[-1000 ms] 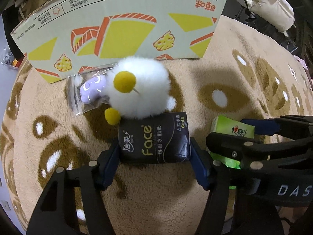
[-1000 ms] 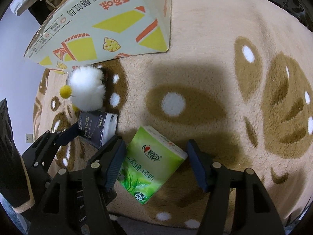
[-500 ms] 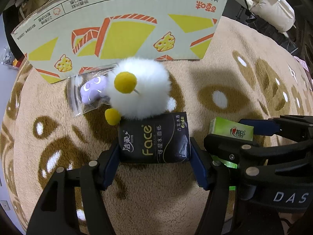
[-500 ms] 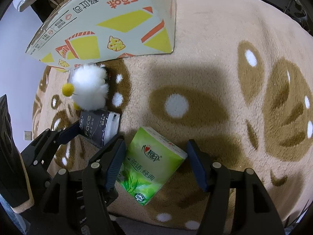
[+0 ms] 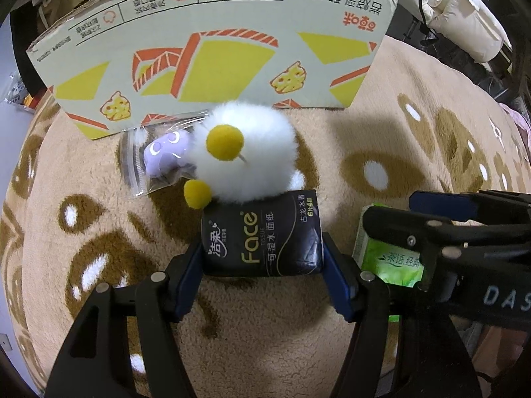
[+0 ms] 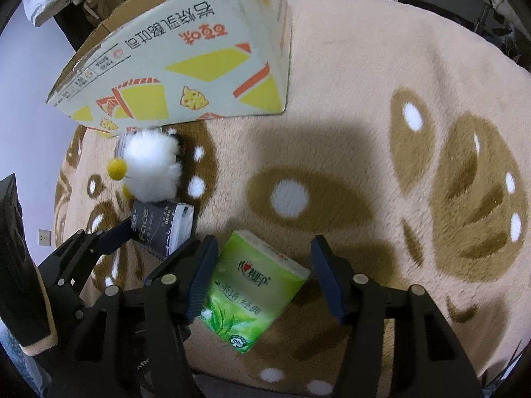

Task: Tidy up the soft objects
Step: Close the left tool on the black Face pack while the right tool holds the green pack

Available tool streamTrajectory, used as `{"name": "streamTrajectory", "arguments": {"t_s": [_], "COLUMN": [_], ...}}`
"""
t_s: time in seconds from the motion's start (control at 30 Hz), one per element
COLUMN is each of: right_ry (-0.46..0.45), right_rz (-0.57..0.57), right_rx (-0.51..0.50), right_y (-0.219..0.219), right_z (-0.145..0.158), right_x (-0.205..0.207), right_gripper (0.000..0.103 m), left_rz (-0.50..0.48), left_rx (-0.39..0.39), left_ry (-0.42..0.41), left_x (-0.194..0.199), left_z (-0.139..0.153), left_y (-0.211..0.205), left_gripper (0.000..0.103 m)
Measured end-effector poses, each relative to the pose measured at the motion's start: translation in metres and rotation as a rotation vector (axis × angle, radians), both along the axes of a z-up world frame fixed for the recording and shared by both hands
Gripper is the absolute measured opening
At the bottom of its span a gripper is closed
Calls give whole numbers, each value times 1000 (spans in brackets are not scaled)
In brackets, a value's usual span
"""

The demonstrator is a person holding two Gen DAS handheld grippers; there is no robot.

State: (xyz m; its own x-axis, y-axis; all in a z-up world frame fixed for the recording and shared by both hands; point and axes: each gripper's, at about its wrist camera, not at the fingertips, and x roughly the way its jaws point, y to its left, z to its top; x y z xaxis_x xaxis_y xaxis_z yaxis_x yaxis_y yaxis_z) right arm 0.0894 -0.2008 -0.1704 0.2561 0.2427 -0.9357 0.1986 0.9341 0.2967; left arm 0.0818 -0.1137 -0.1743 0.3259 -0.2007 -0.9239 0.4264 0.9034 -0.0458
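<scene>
The black tissue pack is clamped between the pads of the left tool, just in front of the cardboard box and touching the white plush toy. The green tissue pack, farther from the box, is straddled by the right tool, whose jaws are closing; its right pad stands clear of the pack. A bagged purple toy lies against the box on the rug.

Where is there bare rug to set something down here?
The rug lies bare right of the cardboard box and beyond the green tissue pack. It is crowded by the box front: white plush toy, bagged purple toy, black tissue pack.
</scene>
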Motion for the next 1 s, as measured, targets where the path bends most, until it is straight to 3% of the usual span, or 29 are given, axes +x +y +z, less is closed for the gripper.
{"name": "streamTrajectory", "arguments": {"t_s": [0.33,0.47,0.7,0.83,0.93,1.0], "right_ry": [30,43,79,94,90,68], "right_rz": [-19,-38,-70,-92,-106,-111], "right_rx": [50,25,79,124,140,137], "right_y": [-3,-7,-15,-20,-23,-22], "right_z": [-8,-8,-11,-11,-11,-7], "right_x": [-2,-5,-11,-17,-22,-23], "right_gripper": [52,68,69,50,46,26], "left_rz": [21,24,38,58,74,87], "left_rx": [10,17,21,20,19,18], "left_ry": [-2,-9,-21,-32,-38,-51], "left_x": [1,1,-3,-6,-7,-9], "left_z": [2,3,8,14,17,21], "left_y": [8,11,14,18,23,27], "left_gripper": [64,64,64,64,64,64]}}
